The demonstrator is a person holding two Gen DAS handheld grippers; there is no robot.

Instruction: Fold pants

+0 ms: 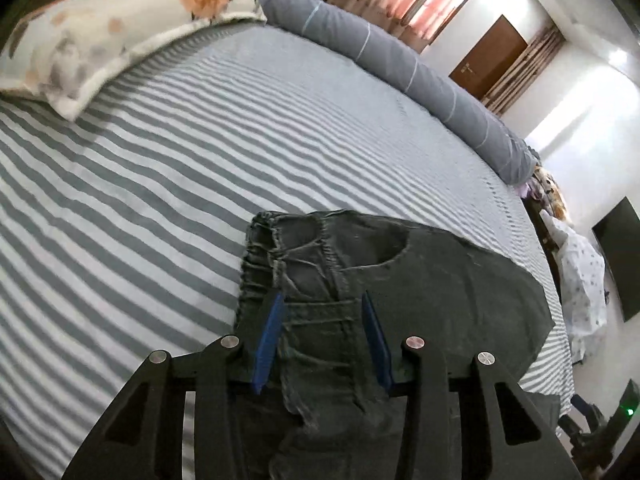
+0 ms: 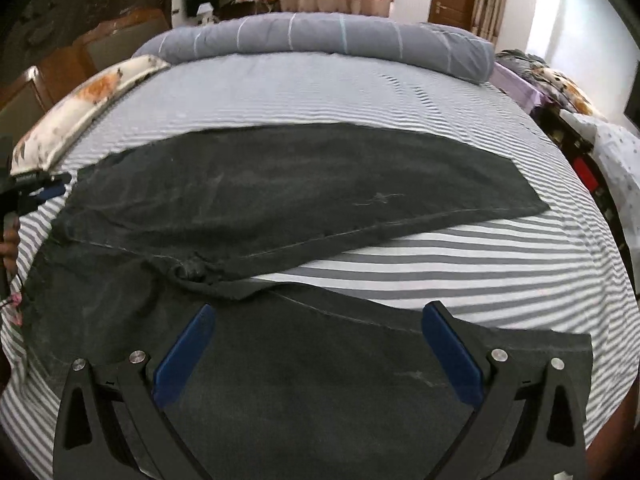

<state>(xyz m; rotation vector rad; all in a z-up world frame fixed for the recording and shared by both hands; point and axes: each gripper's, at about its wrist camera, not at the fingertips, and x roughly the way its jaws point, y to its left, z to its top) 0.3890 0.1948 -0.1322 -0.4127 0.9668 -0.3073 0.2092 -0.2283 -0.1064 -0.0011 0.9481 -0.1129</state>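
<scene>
1. Your left gripper (image 1: 322,322) sits over the waistband with its jaws apart, denim between them but not pinched.
2. Your right gripper (image 2: 316,344) is spread wide above the near leg.
3. The pants (image 2: 280,184) lie flat on the striped bed (image 2: 480,264), legs splayed ahead of you.
4. Denim looks heavy and limp: take waistband and hem.
5. The near leg's hem is cut off below.

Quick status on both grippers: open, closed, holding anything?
Left gripper: open, fingers straddling the pants at the waistband, not clamped.
Right gripper: wide open over a pant leg, holding nothing.
</scene>
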